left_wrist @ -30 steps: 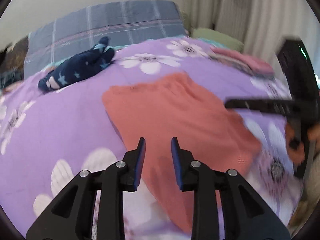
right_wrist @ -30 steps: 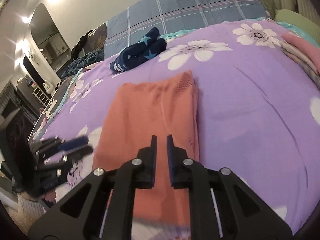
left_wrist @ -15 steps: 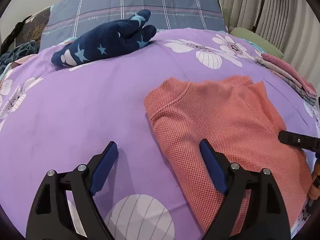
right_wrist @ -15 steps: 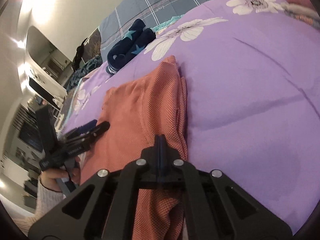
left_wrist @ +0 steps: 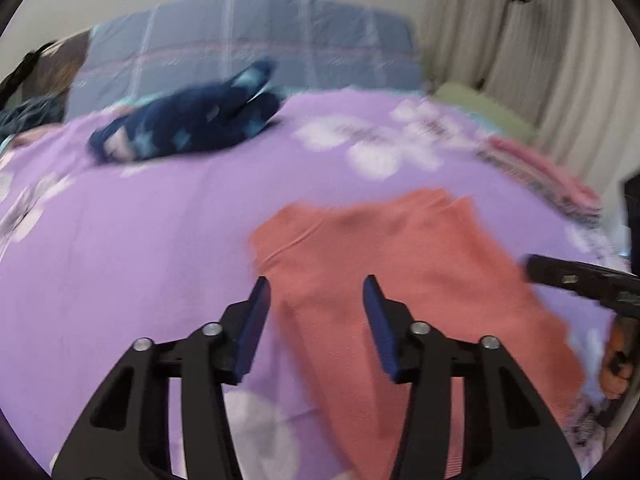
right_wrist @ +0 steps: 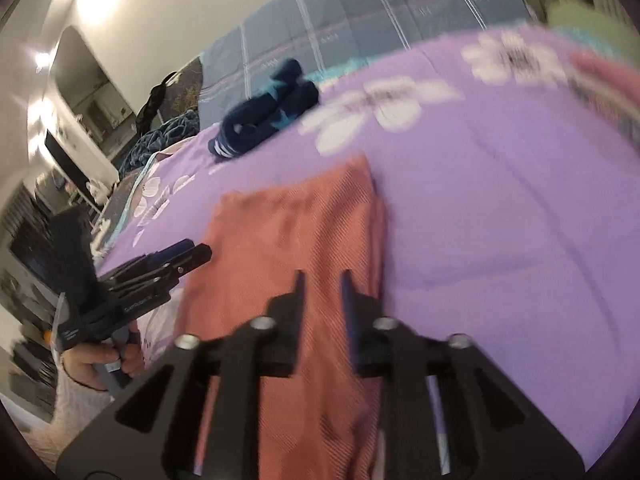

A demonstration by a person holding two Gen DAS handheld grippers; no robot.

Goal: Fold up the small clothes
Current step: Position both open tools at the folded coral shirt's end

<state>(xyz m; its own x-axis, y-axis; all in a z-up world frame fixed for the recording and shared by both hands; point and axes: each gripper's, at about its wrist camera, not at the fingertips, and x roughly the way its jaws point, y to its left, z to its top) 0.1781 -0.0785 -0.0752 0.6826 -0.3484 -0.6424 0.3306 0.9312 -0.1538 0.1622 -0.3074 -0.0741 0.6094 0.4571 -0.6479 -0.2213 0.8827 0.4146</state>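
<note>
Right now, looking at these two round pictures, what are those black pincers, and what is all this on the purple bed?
There is no robot here: a person holds a black two-finger gripper in each hand, and each gripper carries a wide-angle camera looking along its fingers.

One picture is from the left gripper, whose jaws are closing with nothing pinched between them. The other is from the right gripper, whose jaws are opening, also holding nothing. Each camera also catches the other gripper at its edge.

Below both lies a folded salmon-pink knit garment on a purple quilt with white flowers. Farther back is a navy blue garment with pale stars, bunched up. At the right edge sits a stack of folded pink clothes. The pictures are blurred.
</note>
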